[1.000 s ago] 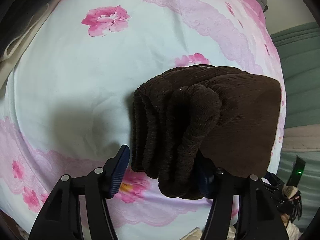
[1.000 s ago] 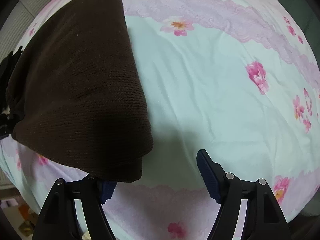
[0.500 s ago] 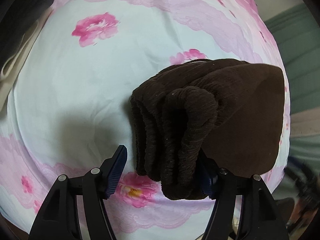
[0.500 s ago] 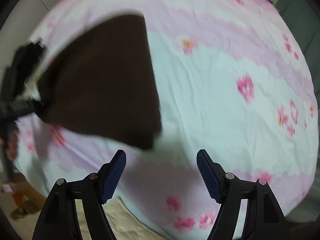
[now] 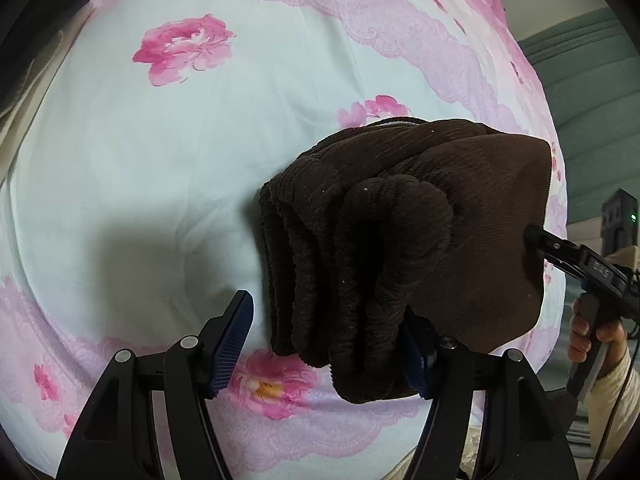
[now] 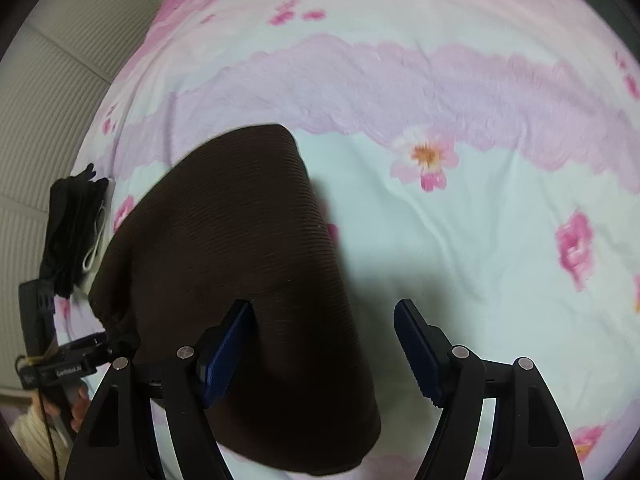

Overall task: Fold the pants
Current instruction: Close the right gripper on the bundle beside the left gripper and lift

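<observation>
The dark brown corduroy pants [image 5: 420, 240] lie folded into a thick stack on the floral bedsheet [image 5: 160, 140]. In the left wrist view the stack's layered end sits between my left gripper's [image 5: 328, 340] wide-open jaws, against the right finger [image 5: 416, 356]. My right gripper shows at the stack's far side [image 5: 576, 256]. In the right wrist view the pants [image 6: 240, 248] lie under my right gripper [image 6: 324, 340], which is open, its left finger [image 6: 224, 352] over the cloth. The left gripper shows at the left edge [image 6: 80, 360].
A black item with a white cord [image 6: 76, 228] lies at the bed's left edge by a ribbed wall [image 6: 44, 112]. Green cushions [image 5: 592, 92] stand beyond the bed's right side. Dark and beige cloth [image 5: 24, 60] lies at the upper left.
My right gripper pulled back from the pants' corner, then came back over the stack's near end, still open. The left gripper stayed open around the layered end.
</observation>
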Tool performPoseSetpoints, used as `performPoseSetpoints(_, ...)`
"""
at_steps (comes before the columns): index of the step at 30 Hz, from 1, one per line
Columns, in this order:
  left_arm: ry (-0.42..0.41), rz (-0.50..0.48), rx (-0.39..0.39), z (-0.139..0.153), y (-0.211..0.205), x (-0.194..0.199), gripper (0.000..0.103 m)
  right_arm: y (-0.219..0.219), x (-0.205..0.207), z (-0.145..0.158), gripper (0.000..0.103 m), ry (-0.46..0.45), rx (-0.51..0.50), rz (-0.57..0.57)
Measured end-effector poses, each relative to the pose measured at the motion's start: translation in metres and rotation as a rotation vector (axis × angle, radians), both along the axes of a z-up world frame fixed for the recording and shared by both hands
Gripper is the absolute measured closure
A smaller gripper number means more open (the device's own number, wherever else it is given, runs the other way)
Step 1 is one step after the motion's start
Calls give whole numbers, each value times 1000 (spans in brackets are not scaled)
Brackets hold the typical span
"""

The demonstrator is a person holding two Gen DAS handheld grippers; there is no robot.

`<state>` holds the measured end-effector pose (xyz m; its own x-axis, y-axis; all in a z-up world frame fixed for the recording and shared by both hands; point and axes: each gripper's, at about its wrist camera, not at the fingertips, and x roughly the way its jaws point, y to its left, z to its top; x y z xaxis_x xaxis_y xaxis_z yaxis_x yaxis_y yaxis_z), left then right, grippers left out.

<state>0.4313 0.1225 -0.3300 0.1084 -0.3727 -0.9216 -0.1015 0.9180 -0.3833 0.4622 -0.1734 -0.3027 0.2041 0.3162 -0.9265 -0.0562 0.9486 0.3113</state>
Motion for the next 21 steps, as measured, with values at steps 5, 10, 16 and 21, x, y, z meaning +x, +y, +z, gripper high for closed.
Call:
performPoseSetpoints(5,3,4,-4,-5,-1,3,31,-9,9,-32,30,81,56,-37)
performPoseSetpoints(10,12,16,-35,-12,0,8,30,-13,14,-57,30,127,105,-62)
performPoseSetpoints(16,32,58,-125,-26,3,11,30,-13,13,-61,30,133,112,-56)
performPoseSetpoints(21,48,97,-166,-40,4,16,21,-13,15,-64,30,146,132,-60)
